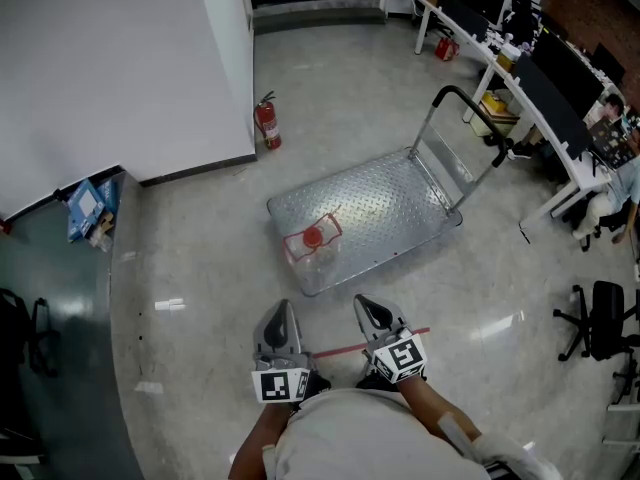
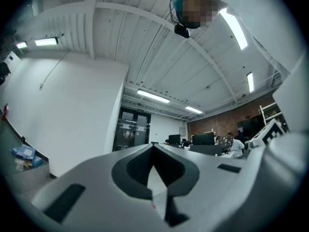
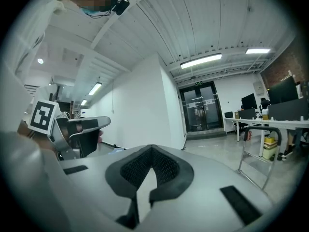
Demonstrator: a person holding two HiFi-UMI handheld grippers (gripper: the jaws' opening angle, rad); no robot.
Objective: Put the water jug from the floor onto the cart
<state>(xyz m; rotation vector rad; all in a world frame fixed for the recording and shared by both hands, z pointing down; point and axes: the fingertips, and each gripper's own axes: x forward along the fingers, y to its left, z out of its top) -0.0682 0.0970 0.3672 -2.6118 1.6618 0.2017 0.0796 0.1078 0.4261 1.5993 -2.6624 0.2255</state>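
Plastic water jug, clear with a red cap, already stands on the cart, at the near-left end of the checker-plate deck and well away from the push handle on the far right. It seems upright, with the cap facing up. So the placing looks done, and the step in hand is just standing clear. Do that cleanly: keep both tools off the deck, don't nudge the cart, and check that the jug sits fully on the plate, since it is close to the near edge. If it looks shaky, push it toward the deck's middle. Your left gripper has its jaws closed with nothing between them, and so does your right gripper. Both are held close in front of your body, side by side and near each other, pointing roughly level toward the cart with the marker cubes facing up. They hover over the floor above a red tape line, well short of the cart. Neither touches anything.
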